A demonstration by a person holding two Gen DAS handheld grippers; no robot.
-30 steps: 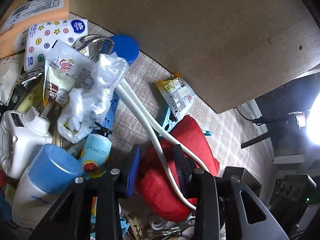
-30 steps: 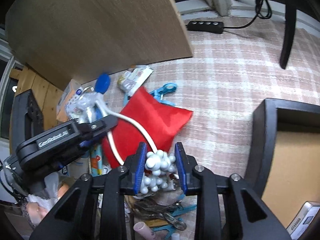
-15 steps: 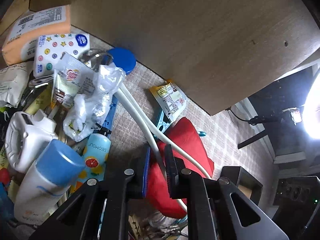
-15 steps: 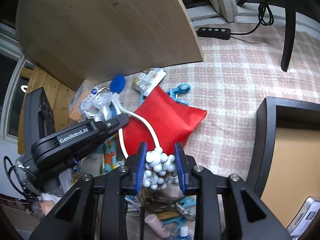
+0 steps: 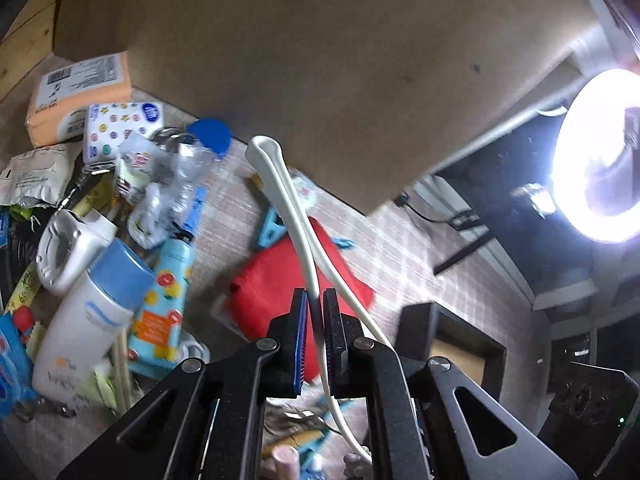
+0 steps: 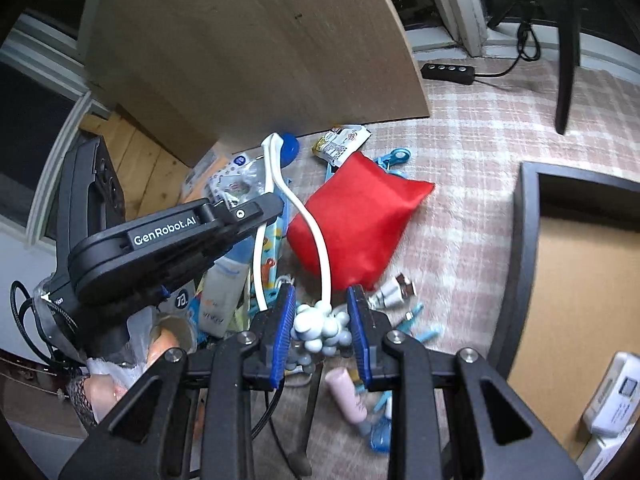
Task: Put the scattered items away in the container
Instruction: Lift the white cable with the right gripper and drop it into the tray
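My left gripper (image 5: 315,310) is shut on a white looped cord (image 5: 288,208) and holds it lifted above the floor clutter. The cord (image 6: 316,232) runs down into a cluster of white beads (image 6: 320,326), and my right gripper (image 6: 322,322) is shut on that cluster. The left gripper's black body (image 6: 160,236) shows in the right wrist view, beside the cord. A dark box with a tan bottom (image 6: 580,280) stands at the right; it also shows in the left wrist view (image 5: 456,344). A red pouch (image 6: 360,224) lies under the cord.
Scattered items lie on the checked carpet: a white bottle with a blue cap (image 5: 92,312), a patterned tube (image 5: 164,292), tissue packs (image 5: 80,96), a blue lid (image 5: 211,134), a pink tube (image 6: 346,396), blue clips (image 6: 392,158). A curved wooden panel (image 6: 260,52) stands behind. A power strip (image 6: 448,72) lies beyond.
My left gripper closed on the cord and lifted it; the loop end now stands free in the air. My right gripper rose with the bead cluster still in it.
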